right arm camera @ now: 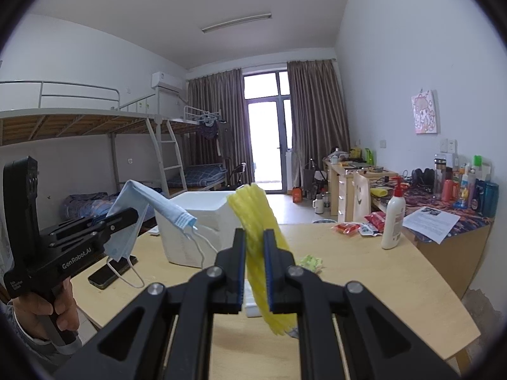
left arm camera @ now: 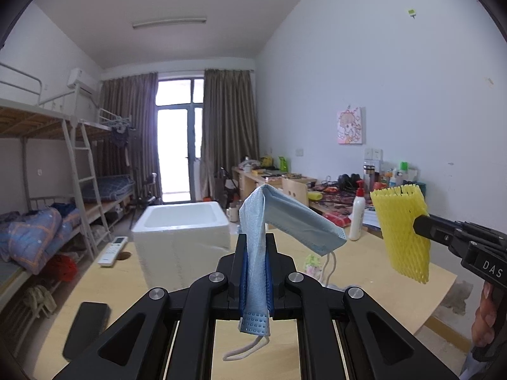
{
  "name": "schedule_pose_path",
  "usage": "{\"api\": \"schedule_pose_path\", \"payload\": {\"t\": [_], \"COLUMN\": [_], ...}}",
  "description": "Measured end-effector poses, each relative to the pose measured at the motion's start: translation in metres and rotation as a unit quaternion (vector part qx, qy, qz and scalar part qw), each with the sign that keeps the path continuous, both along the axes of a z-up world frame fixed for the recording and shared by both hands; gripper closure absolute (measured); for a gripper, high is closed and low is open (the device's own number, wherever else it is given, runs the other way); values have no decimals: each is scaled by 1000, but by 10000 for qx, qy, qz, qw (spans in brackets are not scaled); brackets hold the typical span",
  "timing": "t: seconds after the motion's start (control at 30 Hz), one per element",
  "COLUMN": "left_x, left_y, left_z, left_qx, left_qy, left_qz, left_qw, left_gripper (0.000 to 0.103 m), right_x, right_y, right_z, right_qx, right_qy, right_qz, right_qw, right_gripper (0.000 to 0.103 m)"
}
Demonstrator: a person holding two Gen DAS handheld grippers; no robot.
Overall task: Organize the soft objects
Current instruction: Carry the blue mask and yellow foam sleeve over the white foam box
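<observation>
My left gripper (left arm camera: pixel 256 247) is shut on a blue face mask (left arm camera: pixel 285 218) that folds over its fingers, ear loops dangling; it also shows in the right wrist view (right arm camera: pixel 133 218). My right gripper (right arm camera: pixel 254 243) is shut on a yellow foam net sleeve (right arm camera: pixel 256 221), also seen in the left wrist view (left arm camera: pixel 402 231). Both are held above the wooden table (right arm camera: pixel 364 285). A white foam box (left arm camera: pixel 182 221), open at the top, stands on the table ahead, also seen in the right wrist view (right arm camera: pixel 202 218).
On the table lie a black phone (right arm camera: pixel 111 272), a white remote (left arm camera: pixel 112 250), a lotion pump bottle (right arm camera: pixel 393 218), red snack packets (right arm camera: pixel 348 228) and a small green-white wad (right arm camera: pixel 310 261). A cluttered desk (right arm camera: pixel 443 202) runs along the right wall; bunk beds (left arm camera: pixel 47 190) stand left.
</observation>
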State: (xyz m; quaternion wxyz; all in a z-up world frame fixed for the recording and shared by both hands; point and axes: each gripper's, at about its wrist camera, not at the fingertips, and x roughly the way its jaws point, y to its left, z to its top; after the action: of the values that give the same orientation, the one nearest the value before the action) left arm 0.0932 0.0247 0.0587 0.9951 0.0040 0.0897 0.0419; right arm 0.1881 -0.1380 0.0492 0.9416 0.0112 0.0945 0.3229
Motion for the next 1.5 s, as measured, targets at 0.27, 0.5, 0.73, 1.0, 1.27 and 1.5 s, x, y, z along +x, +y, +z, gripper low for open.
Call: {"api": "schedule_pose_path", "payload": {"t": [0.27, 0.5, 0.73, 1.0, 1.27, 1.5], "left_x": [-15, -27, -25, -10, 8, 29], "left_y": [14, 33, 50, 63, 75, 86], "left_z": [-1, -4, -9, -5, 14, 41], "left_qx": [49, 11, -74, -173, -180, -86], "left_qy": [-40, -4, 90, 173, 123, 48], "left_qz": [419, 742, 912, 921, 881, 823], "left_qw": [9991, 9972, 9958, 9954, 9959, 9966], "left_gripper": [93, 93, 93, 93, 93, 93], "right_x": [1, 1, 9, 17, 37, 49], "right_y": [28, 54, 72, 90, 102, 112], "right_z": [-3, -11, -12, -6, 9, 40], "right_qx": [46, -15, -130, -220, -203, -160], "right_qy": [52, 131, 175, 172, 239, 13], "right_qz": [480, 900, 1094, 1180, 1145, 1124], "right_qw": [9988, 9959, 9938, 9926, 9929, 9935], "right_gripper": [89, 89, 89, 89, 89, 89]}}
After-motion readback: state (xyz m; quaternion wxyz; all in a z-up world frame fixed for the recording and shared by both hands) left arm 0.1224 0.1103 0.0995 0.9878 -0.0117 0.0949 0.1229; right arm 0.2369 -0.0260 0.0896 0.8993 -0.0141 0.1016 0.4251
